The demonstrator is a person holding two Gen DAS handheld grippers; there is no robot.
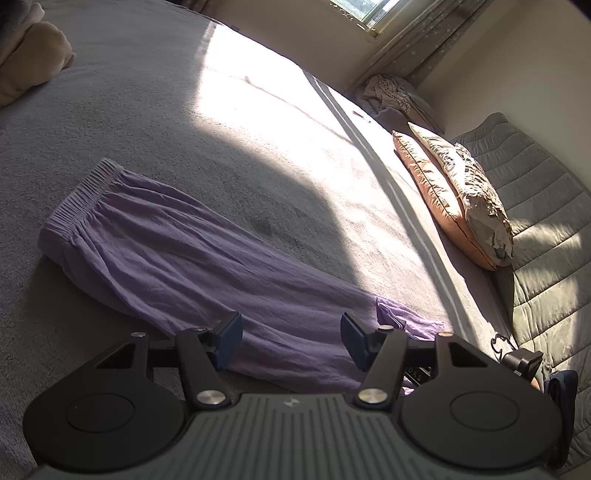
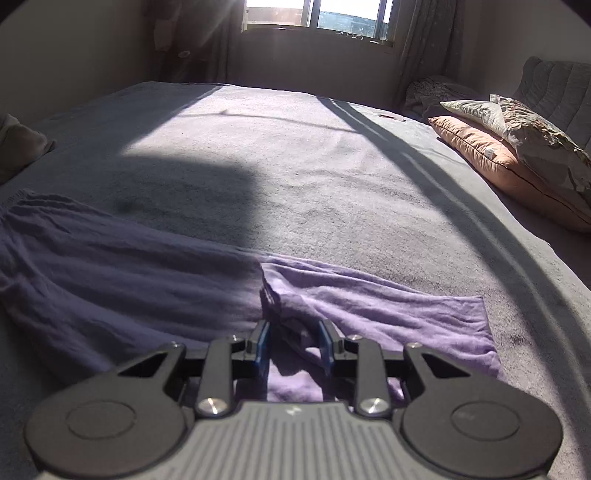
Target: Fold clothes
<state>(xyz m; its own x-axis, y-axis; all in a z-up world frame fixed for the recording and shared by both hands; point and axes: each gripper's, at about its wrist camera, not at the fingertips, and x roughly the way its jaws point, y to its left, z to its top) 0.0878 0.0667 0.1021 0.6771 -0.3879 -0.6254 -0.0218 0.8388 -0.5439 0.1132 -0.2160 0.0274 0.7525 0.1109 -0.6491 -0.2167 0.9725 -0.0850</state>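
A pair of purple trousers (image 1: 177, 262) lies flat on the grey bed cover (image 1: 192, 129), its elastic waistband (image 1: 79, 199) at the far left and its legs running right. My left gripper (image 1: 291, 341) is open just above the middle of the legs, holding nothing. In the right wrist view the same trousers (image 2: 388, 306) spread across the foreground. My right gripper (image 2: 294, 345) is open, its jaws standing either side of a raised bunch of the purple fabric (image 2: 275, 295) without pinching it.
An orange pillow (image 1: 439, 199) and a patterned pillow (image 1: 476, 206) lie at the bed's right edge against a grey quilted headboard (image 1: 535, 206). A cream blanket (image 1: 33, 62) sits far left. A window (image 2: 317, 18) and curtains stand beyond the bed.
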